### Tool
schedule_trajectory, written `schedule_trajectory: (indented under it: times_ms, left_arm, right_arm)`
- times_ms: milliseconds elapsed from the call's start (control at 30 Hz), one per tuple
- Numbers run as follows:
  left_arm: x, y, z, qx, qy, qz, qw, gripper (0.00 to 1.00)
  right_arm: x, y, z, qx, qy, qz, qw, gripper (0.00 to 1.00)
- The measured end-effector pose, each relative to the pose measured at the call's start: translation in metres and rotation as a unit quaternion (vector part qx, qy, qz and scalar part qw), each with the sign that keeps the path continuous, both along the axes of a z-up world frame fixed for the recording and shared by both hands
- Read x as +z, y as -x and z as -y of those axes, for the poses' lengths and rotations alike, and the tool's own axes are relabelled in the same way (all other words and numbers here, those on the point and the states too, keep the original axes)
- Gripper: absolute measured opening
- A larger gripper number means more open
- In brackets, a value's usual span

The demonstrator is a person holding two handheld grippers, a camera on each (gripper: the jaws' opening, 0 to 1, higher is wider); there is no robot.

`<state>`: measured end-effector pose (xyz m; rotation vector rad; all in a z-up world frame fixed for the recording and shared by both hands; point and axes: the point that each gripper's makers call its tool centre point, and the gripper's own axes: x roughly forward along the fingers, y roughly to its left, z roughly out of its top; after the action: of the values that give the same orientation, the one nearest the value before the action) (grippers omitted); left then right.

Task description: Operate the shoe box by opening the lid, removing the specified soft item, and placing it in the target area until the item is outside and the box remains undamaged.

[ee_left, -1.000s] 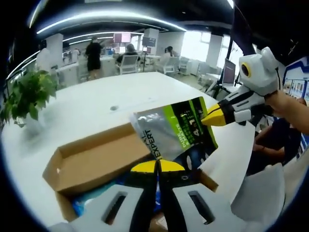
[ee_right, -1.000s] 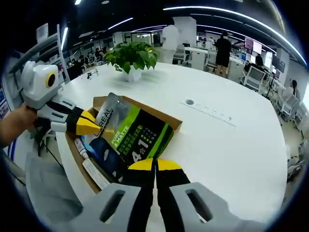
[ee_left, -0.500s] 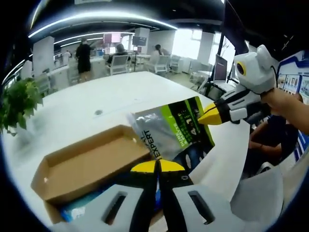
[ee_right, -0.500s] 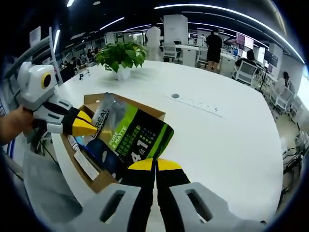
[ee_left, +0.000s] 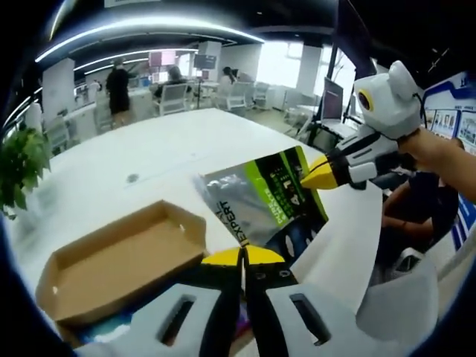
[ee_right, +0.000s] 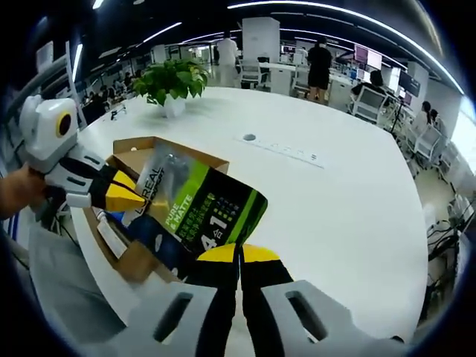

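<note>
Open-plan office all round, ceiling lights (ee_left: 149, 33) in long strips, desks and standing people (ee_right: 320, 63) at the far side. Big white table (ee_right: 335, 201) across the middle of both views, a small round port (ee_right: 249, 137) set in its top. Potted green plant (ee_right: 171, 78) on the table's far part in the right gripper view; seen at the left edge in the left gripper view. Brown cardboard shoe box (ee_left: 123, 264) open on the table near the person, lid flap up, pale blue packets (ee_right: 111, 234) lying inside. Above the box, clear of its rim, a soft pouch (ee_left: 264, 204) in silver, green and black with white print, held off the table between both tools. Left gripper (ee_left: 242, 256) with yellow tips pressed together on the pouch's lower edge in its own view; in the right gripper view entering from the left, white body in a hand (ee_right: 15, 190), yellow tips at the pouch's silver end. Right gripper (ee_right: 239, 254) likewise pinched tight on the pouch's dark corner in its own view; in the left gripper view reaching in from the right, tips meeting the pouch's green edge. Seated person's dark clothing (ee_left: 416, 216) beyond the table edge on the right of the left gripper view.
</note>
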<state>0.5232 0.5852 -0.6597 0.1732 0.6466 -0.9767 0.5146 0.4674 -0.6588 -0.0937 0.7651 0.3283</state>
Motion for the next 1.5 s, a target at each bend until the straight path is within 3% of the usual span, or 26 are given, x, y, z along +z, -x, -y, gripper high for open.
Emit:
schedule_trajectory:
  times_ms: [267, 433, 567, 767, 867, 967, 1167, 1367, 1433, 1500]
  left_arm:
    - [-0.015, -0.001, 0.017, -0.013, -0.016, -0.005, 0.9998, 0.0]
    - [-0.03, -0.003, 0.025, -0.047, -0.069, 0.017, 0.9964, 0.0]
    - [-0.043, -0.005, 0.027, -0.085, -0.125, 0.042, 0.9876, 0.0]
    - [-0.062, -0.008, 0.036, -0.123, -0.178, 0.046, 0.9752, 0.0]
    - [-0.073, -0.007, 0.038, -0.165, -0.229, 0.067, 0.957, 0.0]
    - [-0.081, -0.009, 0.041, -0.181, -0.253, 0.074, 0.9475, 0.0]
    - [-0.099, -0.014, 0.041, -0.197, -0.288, 0.073, 0.9344, 0.0]
    - [-0.111, -0.02, 0.038, -0.242, -0.357, 0.118, 0.8945, 0.0]
    - [-0.117, -0.018, 0.039, -0.241, -0.36, 0.109, 0.8947, 0.0]
    - [-0.122, -0.018, 0.038, -0.253, -0.369, 0.113, 0.8873, 0.0]
  right_arm:
    - [-0.018, -0.001, 0.016, -0.008, 0.006, -0.015, 0.9998, 0.0]
    - [-0.034, -0.005, 0.023, -0.008, 0.016, -0.024, 0.9996, 0.0]
    - [-0.046, -0.008, 0.025, -0.004, 0.021, -0.029, 0.9994, 0.0]
    - [-0.061, -0.014, 0.03, -0.002, 0.035, -0.032, 0.9989, 0.0]
    - [-0.067, -0.019, 0.032, -0.002, 0.033, -0.03, 0.999, 0.0]
    - [-0.073, -0.024, 0.035, -0.002, 0.033, -0.03, 0.999, 0.0]
    - [-0.087, -0.029, 0.034, -0.005, 0.024, -0.034, 0.9991, 0.0]
    - [-0.102, -0.033, 0.03, -0.001, 0.022, -0.04, 0.9989, 0.0]
    - [-0.106, -0.034, 0.03, -0.005, 0.018, -0.044, 0.9989, 0.0]
    - [-0.11, -0.035, 0.031, -0.004, 0.016, -0.043, 0.9989, 0.0]
